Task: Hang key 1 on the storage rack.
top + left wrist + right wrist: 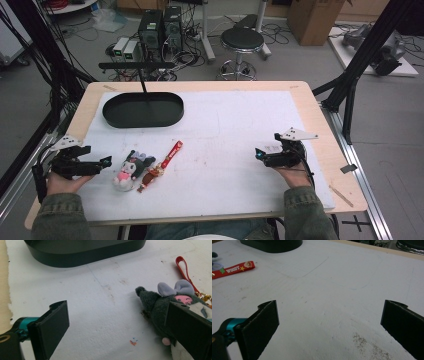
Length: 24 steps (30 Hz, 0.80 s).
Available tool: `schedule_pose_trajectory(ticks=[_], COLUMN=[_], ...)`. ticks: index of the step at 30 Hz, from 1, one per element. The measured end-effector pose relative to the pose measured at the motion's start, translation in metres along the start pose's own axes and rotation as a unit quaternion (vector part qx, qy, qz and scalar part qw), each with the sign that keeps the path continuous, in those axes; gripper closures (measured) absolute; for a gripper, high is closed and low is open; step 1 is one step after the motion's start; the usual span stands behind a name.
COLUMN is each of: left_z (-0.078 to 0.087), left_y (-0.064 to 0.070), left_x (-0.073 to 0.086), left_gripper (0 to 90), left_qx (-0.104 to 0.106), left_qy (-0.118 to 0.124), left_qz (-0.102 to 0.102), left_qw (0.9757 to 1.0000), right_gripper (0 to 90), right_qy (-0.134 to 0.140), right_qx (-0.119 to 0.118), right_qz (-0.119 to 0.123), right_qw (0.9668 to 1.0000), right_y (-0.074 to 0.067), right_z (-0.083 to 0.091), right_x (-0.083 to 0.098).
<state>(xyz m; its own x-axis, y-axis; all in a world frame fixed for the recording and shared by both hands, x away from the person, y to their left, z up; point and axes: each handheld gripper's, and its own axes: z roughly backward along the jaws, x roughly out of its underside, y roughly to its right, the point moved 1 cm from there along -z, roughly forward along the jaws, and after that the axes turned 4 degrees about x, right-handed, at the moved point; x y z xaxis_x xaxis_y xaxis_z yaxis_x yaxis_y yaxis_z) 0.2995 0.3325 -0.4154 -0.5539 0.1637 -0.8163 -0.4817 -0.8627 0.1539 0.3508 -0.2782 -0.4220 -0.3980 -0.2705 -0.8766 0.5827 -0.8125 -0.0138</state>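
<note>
My left gripper (106, 161) lies low over the near-left of the white mat (235, 125), my hand (62, 182) cupped under it from the near edge, its nose pointing right at the plush toy (131, 169). Its jaws are spread wide with nothing between them; in the left gripper view the right jaw stands in front of the toy's body, and I cannot tell whether it touches. My right gripper (258, 154) rests over the near-right of the mat, my hand (292, 175) under it, its nose pointing left. Its jaws are spread wide as well, with bare mat between them.

The plush toy is soft and fuzzy: dark grey fur, a pointed ear (142, 293), a pale lilac bow (176, 288), a pink patch below the bow and a white face. Just right of it lies a red strap keychain (162, 164), flat woven ribbon with the word WOODY and small printed figures, slanting from near-left to far-right. A small figure sits at its near end, with gold metal fittings (205, 297) beside the toy. Toy and strap lie close together; whether they touch I cannot tell.

At the far left sits a black oval tray (143, 109), smooth, with a low upright wall, and a thin black T-shaped stand (140, 75) rising from it. The mat is matte white foam-like sheet, scuffed with faint brown specks, over a pale wooden table (320, 120).
</note>
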Motion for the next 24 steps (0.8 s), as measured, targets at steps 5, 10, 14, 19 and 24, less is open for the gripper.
schedule_pose_trajectory(ticks=[5,10,14,19,24], left_z=[0.0004,0.0005,0.0004,0.0003,0.0005], left_y=[-0.0016,-0.0023,-0.0019,-0.001,0.0], left_x=[0.0015,0.0014,0.0013,0.0005,-0.0007], left_gripper=[6.2,6.2,6.2,6.2,6.2], left_qx=[0.0,-0.001,-0.002,-0.001,-0.002], left_qy=[-0.004,-0.004,-0.006,-0.008,-0.008], left_qz=[0.005,0.006,0.006,0.005,0.002], left_qw=[1.0,1.0,1.0,1.0,1.0], right_gripper=[0.6,0.6,0.6,0.6,0.6], right_qy=[-0.001,-0.003,-0.002,-0.002,-0.004], right_qx=[0.004,0.008,0.008,0.009,0.008], right_qz=[0.003,0.001,0.001,0.001,0.002], right_qw=[1.0,1.0,1.0,1.0,1.0], right_y=[-0.0006,-0.0006,0.0003,0.0,0.0001], right_z=[0.0004,-0.0007,-0.0009,-0.0006,-0.001], right_x=[0.0003,0.0004,0.0003,0.0003,0.0005])
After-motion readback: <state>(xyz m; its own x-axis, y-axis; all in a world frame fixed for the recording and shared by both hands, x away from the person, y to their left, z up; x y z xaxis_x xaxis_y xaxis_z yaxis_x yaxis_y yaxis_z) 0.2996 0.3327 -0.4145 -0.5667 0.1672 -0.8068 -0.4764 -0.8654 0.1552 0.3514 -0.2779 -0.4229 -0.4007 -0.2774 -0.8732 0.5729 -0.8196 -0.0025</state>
